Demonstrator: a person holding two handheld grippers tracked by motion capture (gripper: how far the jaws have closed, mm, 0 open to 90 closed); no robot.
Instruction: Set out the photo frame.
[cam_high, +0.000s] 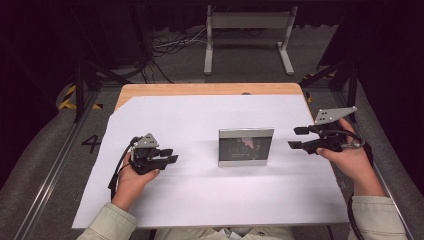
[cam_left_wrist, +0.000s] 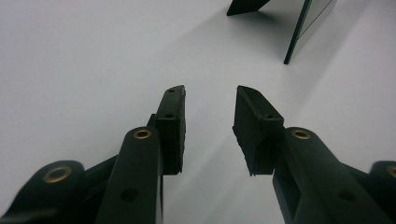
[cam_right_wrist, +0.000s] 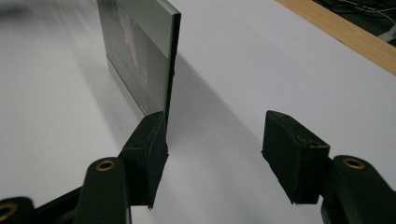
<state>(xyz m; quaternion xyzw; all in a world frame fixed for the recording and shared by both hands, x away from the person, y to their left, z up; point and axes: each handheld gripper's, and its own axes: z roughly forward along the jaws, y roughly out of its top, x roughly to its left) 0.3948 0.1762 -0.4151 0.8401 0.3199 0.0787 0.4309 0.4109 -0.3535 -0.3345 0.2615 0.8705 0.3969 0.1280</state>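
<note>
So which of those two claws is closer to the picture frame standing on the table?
The right claw, by a little. It sits open just off the right edge of the picture frame, not touching. The left claw rests open on the white sheet, farther from the frame's left edge.

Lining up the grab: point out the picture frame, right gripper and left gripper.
picture frame (cam_high: 246, 146), high view, front glass.
right gripper (cam_high: 298, 138), high view, between fingertips.
left gripper (cam_high: 170, 155), high view, between fingertips.

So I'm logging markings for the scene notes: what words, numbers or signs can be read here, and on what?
"4": painted on the grey floor left of the table.
The picture frame shows a dark image with a pale blur; no lettering can be made out.
The grippers carry no readable labels.
</note>
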